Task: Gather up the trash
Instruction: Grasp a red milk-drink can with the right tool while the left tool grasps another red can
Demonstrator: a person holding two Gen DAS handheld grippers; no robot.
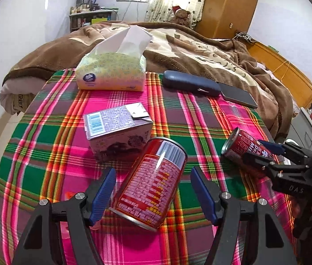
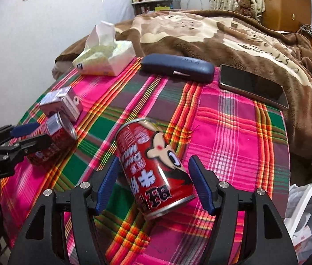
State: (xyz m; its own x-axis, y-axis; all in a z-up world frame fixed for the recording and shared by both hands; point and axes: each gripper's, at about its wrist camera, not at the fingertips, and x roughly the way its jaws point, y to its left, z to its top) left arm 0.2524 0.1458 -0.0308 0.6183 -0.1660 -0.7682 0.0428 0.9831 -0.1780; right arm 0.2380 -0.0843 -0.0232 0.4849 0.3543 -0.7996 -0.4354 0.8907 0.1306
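Two red drink cans lie on their sides on the plaid tablecloth point(image 1: 52, 145). One can point(image 1: 151, 183) lies between the open blue pads of my left gripper point(image 1: 153, 195), untouched on both sides; it also shows in the right wrist view point(image 2: 52, 141). The other can point(image 2: 156, 167), with a cartoon face, lies between the open pads of my right gripper point(image 2: 153, 185); it also shows in the left wrist view point(image 1: 244, 152). A small milk carton point(image 1: 118, 130) lies on its side just beyond the left can.
A tissue pack point(image 1: 114, 70), a dark blue glasses case point(image 1: 191, 84) and a black phone point(image 2: 253, 86) lie at the table's far side. A bed with a brown blanket point(image 2: 222, 35) is behind. A white bin with a plastic liner point(image 2: 306, 207) stands at the right.
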